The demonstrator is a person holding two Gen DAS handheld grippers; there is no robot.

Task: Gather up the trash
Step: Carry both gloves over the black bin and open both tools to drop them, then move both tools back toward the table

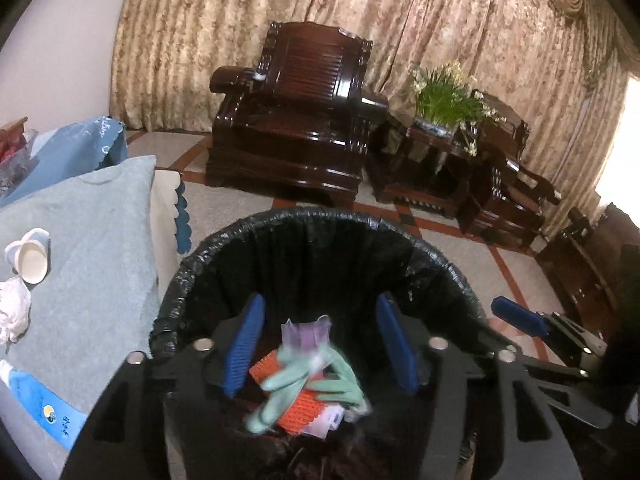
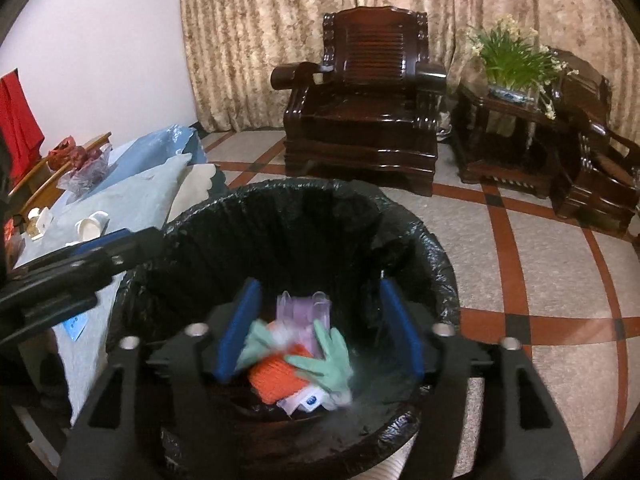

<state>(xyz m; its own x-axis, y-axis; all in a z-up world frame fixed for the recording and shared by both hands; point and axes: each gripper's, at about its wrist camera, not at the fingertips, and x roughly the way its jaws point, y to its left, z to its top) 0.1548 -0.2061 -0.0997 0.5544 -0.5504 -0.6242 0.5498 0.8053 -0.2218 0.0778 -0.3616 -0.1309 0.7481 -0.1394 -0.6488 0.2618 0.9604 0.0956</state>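
Both claws hanging over the bin [image 1: 320, 220]: left claw [image 1: 320, 344] and right claw [image 2: 320, 328] standing wide, gripping nothing. Green glove [image 1: 304, 380], orange mesh [image 2: 276, 380] and wrappers dropping inside, blurred. Light, floppy stuff. Crumpled tissue [image 1: 14, 310] and cup [image 1: 30, 256] waiting on desk; pinch tissue mid-bunch.

The bin [image 1: 320, 232] mouth is wide open, its black liner [image 2: 400, 216] folded over the rim all round; both grippers hang over it side by side, the left gripper [image 1: 320, 344] close to the right gripper [image 2: 320, 328]. Gloves [image 2: 328, 356] and packets [image 2: 304, 308] lie low inside. Left of the bin, the covered table [image 1: 100, 240] crowds the rim. Right and far, bare floor [image 2: 540, 280] reaches the armchair [image 2: 360, 112].
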